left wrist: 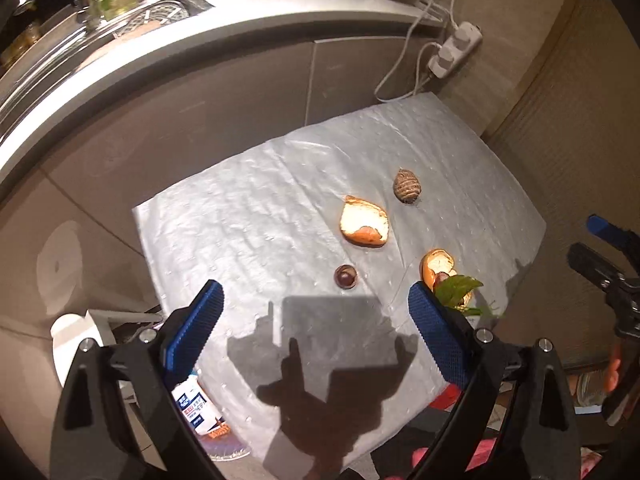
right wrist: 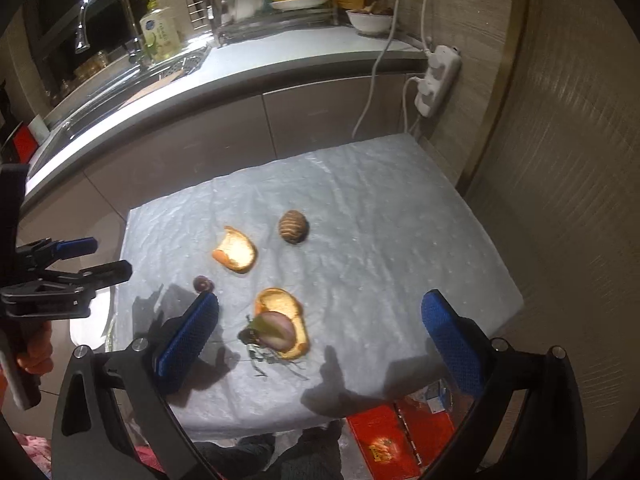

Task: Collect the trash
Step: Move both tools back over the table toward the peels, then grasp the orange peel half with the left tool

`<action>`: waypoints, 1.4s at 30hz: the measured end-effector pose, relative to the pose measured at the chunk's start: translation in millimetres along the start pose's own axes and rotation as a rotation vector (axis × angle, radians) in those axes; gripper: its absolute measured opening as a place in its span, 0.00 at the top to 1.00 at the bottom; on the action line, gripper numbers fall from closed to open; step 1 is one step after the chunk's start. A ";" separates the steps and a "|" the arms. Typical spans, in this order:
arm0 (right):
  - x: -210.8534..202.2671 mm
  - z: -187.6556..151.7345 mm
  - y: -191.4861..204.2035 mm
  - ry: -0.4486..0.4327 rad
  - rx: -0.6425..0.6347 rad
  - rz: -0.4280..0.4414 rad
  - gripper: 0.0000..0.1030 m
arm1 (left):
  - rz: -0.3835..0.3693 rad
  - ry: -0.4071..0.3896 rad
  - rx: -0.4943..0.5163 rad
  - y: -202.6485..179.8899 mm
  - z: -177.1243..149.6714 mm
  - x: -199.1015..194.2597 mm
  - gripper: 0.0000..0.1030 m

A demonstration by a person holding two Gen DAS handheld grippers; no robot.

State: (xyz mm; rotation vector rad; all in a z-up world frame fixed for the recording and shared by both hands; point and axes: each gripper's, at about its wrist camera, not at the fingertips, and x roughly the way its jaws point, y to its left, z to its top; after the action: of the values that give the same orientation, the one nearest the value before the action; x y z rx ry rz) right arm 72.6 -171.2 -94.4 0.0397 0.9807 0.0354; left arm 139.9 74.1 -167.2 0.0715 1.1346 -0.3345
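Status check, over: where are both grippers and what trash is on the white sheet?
Left gripper open, empty. Right gripper open, empty, above the sheet. Two orange peels, brown husk, dark nut, leaf scraps uncollected. Nothing blocking.

A low table under a crinkled white plastic sheet (right wrist: 400, 216) carries two orange peels (right wrist: 236, 255) (right wrist: 298, 344), a brown ridged shell (right wrist: 293, 227) farther back, and a small dark chestnut (right wrist: 202, 283) left.

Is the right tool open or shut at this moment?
Open. In the right wrist view the right tool has its two blue pads far apart, and nothing is held between them above the white sheet.
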 end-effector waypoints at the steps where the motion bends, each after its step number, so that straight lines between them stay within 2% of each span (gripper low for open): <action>1: -0.6 0.7 -8.1 0.003 0.003 -0.007 0.02 | -0.008 0.015 0.019 -8.0 5.9 13.5 0.13; 5: 1.6 3.6 -41.7 0.018 0.026 -0.021 0.02 | -0.005 0.064 0.080 -32.0 24.2 55.7 0.13; 9: 11.4 5.0 -66.7 0.046 0.044 -0.026 0.02 | 0.000 0.113 0.097 -44.3 40.6 92.2 0.13; 18: 39.6 18.5 -90.6 0.092 0.066 0.004 0.02 | 0.068 0.215 0.116 -60.4 47.5 146.9 0.15; 20: 43.8 22.1 -89.9 0.095 0.058 0.011 0.02 | 0.069 0.233 0.112 -64.0 48.9 154.7 0.20; 22: 46.9 25.5 -87.6 0.095 0.043 0.012 0.02 | 0.071 0.248 0.115 -67.4 50.2 161.0 0.31; 24: 50.0 28.3 -85.8 0.095 0.036 0.018 0.02 | 0.069 0.269 0.119 -70.1 50.7 167.4 0.36; 27: 55.7 31.9 -83.4 0.102 0.032 0.034 0.02 | 0.060 0.263 0.107 -70.2 53.1 170.3 0.36; 32: 64.0 36.0 -75.9 0.108 0.022 0.056 0.02 | 0.042 0.254 0.119 -66.6 53.9 166.2 0.51; 35: 70.8 37.7 -69.4 0.117 0.013 0.072 0.02 | 0.019 0.239 0.118 -57.0 56.4 156.3 0.63; 37: 76.7 39.1 -64.3 0.122 0.003 0.084 0.02 | 0.008 0.228 0.124 -55.7 58.1 152.0 0.77; 39: 84.5 40.7 -58.1 0.133 -0.009 0.097 0.02 | 0.002 0.223 0.131 -54.5 60.1 150.5 0.85; 42: 98.1 43.5 -47.7 0.149 -0.026 0.126 0.02 | -0.011 0.222 0.119 -52.2 60.4 149.7 0.89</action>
State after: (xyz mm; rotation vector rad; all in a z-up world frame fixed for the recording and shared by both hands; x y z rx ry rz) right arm 163.9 -214.8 -153.9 0.0758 1.1257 0.1692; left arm 233.9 -22.7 -270.0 0.2116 1.3344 -0.4112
